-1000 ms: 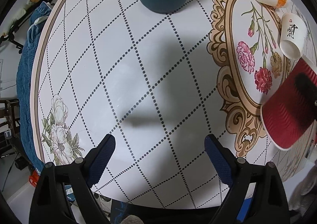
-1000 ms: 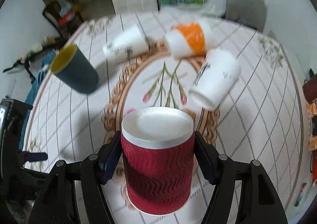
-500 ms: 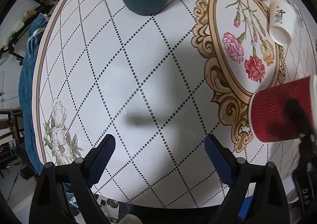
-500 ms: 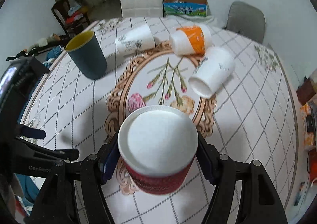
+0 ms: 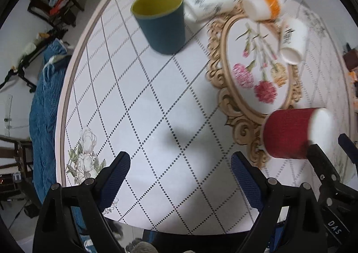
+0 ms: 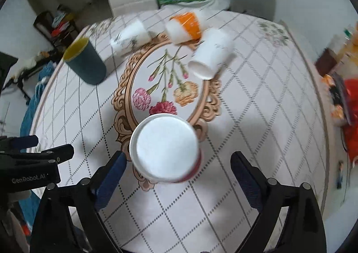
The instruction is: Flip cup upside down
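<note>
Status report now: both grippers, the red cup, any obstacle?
Right gripper open. Left gripper open, empty. Red cup upside down on table. Nothing in the way.

Both wrist views look steeply down, sharing the table (image 5: 156,100) and red cup (image 6: 165,147).

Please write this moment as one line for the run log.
right gripper: open | red cup: upside down on table, released | left gripper: open, empty
</note>
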`<state>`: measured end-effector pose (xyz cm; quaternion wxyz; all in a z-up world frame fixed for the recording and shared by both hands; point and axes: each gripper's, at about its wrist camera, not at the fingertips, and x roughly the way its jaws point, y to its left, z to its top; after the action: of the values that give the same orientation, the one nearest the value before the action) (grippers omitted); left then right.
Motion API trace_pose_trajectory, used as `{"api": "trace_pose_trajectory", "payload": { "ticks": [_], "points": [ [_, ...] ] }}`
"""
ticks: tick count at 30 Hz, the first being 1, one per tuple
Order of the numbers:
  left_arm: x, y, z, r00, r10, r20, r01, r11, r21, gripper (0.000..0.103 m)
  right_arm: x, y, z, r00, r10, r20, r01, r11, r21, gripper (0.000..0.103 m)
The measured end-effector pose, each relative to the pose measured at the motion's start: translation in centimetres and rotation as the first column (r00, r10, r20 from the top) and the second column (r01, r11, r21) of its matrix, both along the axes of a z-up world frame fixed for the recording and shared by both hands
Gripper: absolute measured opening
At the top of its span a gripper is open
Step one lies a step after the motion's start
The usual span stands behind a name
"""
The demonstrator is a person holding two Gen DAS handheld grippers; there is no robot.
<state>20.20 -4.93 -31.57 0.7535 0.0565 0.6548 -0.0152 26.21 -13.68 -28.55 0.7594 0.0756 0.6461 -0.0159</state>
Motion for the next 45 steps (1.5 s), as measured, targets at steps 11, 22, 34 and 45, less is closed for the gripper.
{"api": "trace_pose_trajectory", "payload": {
  "ticks": [11, 22, 34, 45],
  "points": [
    [-4.4, 1.2, 7.1, 0.988, -0.070, 0.140, 0.077, 0.996, -0.042, 0.092, -4.6, -3.0, 7.3, 0.992, -0.128, 0.004, 0.127, 0.981, -0.145, 0.097],
    [-10.4, 0.8, 15.3, 0.961, -0.042, 0.272, 0.060, 0.996, -0.059, 0.092, -8.9, -4.2, 17.5, 0.987, -0.125, 0.100, 0.136, 0.984, -0.113, 0.097],
    [-17.7, 1.5, 24.0, 0.912, 0.001, 0.410, 0.039, 0.995, -0.089, 0.092, -14.6, -4.1, 29.5, 0.968, -0.061, 0.243, 0.089, 0.990, -0.108, 0.097],
    [-22.4, 1.0, 28.1, 0.881, 0.011, 0.473, 0.037, 0.995, -0.091, 0.092, -18.3, -4.1, 36.0, 0.945, -0.037, 0.326, 0.073, 0.992, -0.099, 0.099]
  ]
}}
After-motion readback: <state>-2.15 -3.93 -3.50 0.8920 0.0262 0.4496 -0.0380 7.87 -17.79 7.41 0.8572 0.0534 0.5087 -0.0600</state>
